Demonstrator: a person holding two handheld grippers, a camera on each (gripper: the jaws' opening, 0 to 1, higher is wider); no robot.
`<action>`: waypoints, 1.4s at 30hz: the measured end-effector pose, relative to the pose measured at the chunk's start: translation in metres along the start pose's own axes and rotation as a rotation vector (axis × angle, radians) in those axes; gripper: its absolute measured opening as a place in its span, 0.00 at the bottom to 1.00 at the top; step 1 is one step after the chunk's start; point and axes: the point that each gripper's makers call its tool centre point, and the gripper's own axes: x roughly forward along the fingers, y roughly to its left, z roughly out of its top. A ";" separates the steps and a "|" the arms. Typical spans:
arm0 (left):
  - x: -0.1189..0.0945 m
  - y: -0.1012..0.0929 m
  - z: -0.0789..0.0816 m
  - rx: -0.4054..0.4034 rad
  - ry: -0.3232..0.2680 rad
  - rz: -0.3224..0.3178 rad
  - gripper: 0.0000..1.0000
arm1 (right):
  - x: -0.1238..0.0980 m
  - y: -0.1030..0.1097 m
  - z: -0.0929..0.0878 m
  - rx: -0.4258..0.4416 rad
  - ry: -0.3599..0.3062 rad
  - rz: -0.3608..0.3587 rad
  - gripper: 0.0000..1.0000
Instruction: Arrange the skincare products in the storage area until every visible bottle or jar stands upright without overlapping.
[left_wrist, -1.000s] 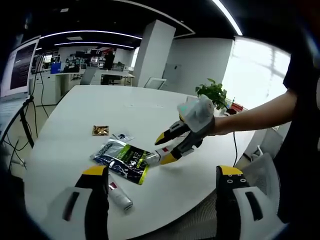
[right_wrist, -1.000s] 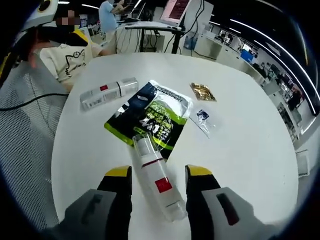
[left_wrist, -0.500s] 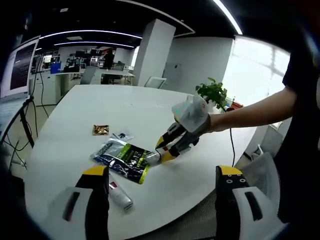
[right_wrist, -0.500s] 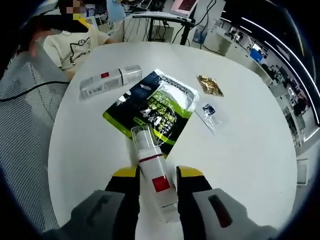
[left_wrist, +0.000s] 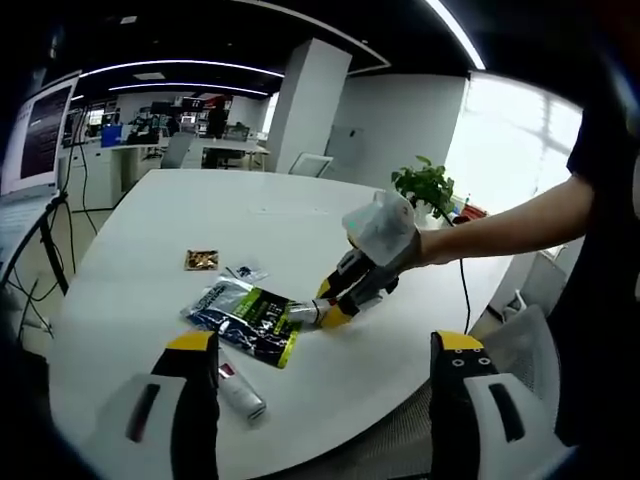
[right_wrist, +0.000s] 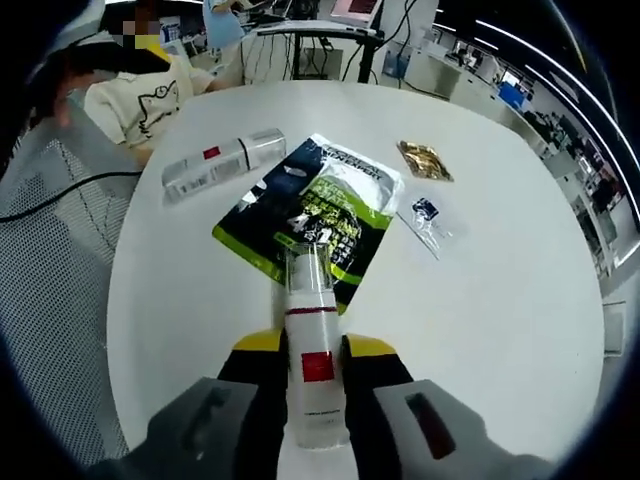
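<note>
The clear bottle with the red label (right_wrist: 312, 375) lies flat, its long axis running straight out along the right tongs (right_wrist: 314, 352), which are clamped on its body, cap end resting on the green pouch (right_wrist: 318, 215) ahead. So it'll need tipping upright. Left tongs (left_wrist: 315, 345) hang wide open, well back. A second bottle (right_wrist: 222, 166) lies beyond-left on the white bench (right_wrist: 500, 300); open office around.
</note>
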 end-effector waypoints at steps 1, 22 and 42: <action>0.000 0.000 0.000 -0.002 -0.002 0.000 0.80 | 0.000 -0.001 0.000 0.005 -0.003 -0.004 0.20; -0.001 -0.001 0.007 -0.093 -0.049 -0.008 0.77 | -0.036 0.020 0.036 0.168 -0.225 -0.077 0.20; 0.008 -0.020 0.036 -0.183 -0.132 -0.081 0.66 | -0.101 0.051 0.072 0.196 -0.417 -0.228 0.20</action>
